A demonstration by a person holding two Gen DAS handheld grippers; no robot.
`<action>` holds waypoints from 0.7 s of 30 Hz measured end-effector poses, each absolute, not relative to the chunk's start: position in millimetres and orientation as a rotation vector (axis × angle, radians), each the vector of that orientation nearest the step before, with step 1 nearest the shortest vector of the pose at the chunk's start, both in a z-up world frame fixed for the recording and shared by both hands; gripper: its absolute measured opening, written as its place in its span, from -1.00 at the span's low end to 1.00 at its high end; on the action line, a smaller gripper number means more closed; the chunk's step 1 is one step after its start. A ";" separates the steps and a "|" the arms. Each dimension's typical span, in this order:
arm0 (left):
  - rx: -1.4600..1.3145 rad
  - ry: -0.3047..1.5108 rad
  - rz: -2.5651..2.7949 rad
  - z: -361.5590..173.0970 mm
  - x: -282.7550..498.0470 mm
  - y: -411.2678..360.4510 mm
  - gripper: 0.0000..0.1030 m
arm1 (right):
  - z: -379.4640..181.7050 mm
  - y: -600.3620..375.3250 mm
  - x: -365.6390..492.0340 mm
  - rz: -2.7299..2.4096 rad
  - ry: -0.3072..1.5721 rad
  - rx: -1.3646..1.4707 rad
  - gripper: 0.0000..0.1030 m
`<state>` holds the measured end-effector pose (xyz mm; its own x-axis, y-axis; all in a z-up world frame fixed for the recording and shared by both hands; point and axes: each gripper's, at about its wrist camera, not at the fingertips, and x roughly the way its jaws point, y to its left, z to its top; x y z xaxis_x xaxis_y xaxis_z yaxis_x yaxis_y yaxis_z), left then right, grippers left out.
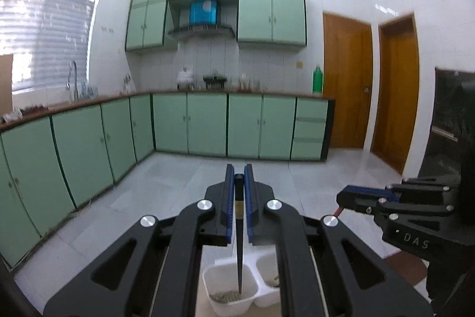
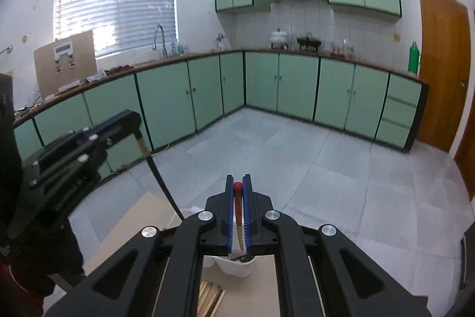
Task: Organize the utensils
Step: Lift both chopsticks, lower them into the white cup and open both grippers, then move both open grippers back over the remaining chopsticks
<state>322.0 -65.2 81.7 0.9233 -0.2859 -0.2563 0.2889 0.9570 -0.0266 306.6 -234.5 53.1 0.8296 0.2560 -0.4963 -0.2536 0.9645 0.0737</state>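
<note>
**Two utensils held above the white holder**

The left tongs (image 1: 239, 177) are clenched on a black chopstick (image 1: 240, 257), whose tapered tip hangs over the left compartment of the white utensil holder (image 1: 228, 299). The right tongs (image 2: 238, 183) grasp a red-capped utensil (image 2: 238, 207), its lower end pointing down at the same holder. Both utensils are above the holder, not resting in it. Loose wooden sticks (image 2: 212, 297) lie on the surface just beside the holder.

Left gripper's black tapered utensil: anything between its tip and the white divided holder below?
Nothing visible. The black tapered utensil hangs from the shut left gripper, its tip over the white divided plastic holder, in its nearer compartment, which already holds some utensils.
</note>
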 end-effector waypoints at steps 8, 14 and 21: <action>0.040 0.356 -0.289 51.6 332.8 -58.2 -0.79 | 26.1 -232.8 318.4 0.285 0.598 0.022 -0.86; 0.021 0.328 -0.283 61.5 309.4 -40.1 -0.39 | 35.1 -252.2 294.5 0.231 0.540 0.051 -0.23; 0.033 0.339 -0.265 48.5 248.7 -17.6 0.32 | 26.5 -271.5 234.6 0.189 0.486 0.077 0.47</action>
<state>248.7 -17.6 48.5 0.9089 -0.2517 -0.3325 0.2627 0.9648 -0.0121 234.6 -271.5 26.5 0.8673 0.1987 -0.4564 -0.1621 0.9797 0.1183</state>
